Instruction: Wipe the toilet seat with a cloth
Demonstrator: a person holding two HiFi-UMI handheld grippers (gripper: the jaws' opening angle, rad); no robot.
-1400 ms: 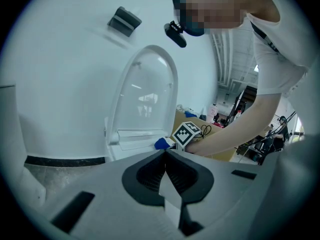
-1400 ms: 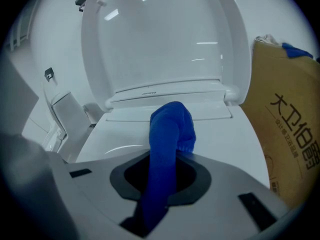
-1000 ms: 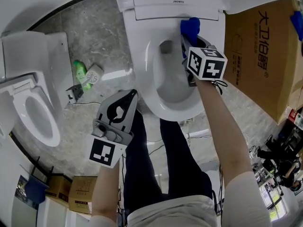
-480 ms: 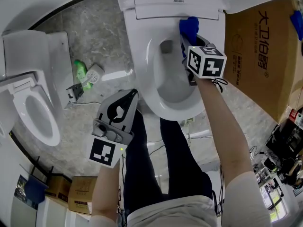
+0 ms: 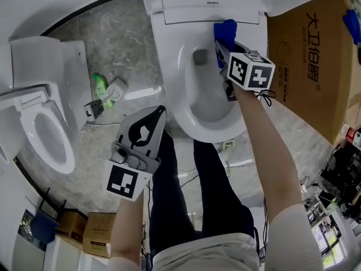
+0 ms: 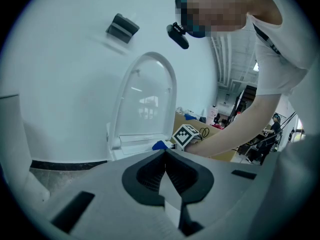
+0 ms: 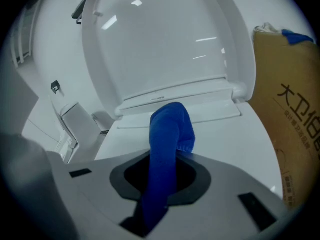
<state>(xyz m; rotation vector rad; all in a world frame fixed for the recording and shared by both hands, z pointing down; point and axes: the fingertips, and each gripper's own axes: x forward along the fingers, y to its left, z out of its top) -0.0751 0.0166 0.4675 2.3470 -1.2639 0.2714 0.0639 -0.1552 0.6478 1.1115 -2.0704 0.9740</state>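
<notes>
Head view: the right gripper (image 5: 223,45) presses a blue cloth (image 5: 227,29) onto the rear of the white toilet seat (image 5: 169,66), just ahead of its tips. The left gripper (image 5: 153,117) hangs idle, well apart from the seat.

Left gripper view: its jaws meet with nothing between them.

Right gripper view: the jaws pinch the cloth, whose folded end lies just beyond them on the seat, by the hinge. Best to grip firmly, press the fold flat and sweep steadily round the rim.

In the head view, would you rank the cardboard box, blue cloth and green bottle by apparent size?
1. cardboard box, clearly largest.
2. blue cloth and green bottle look alike; the cloth is partly hidden, so I leave them tied.
</notes>
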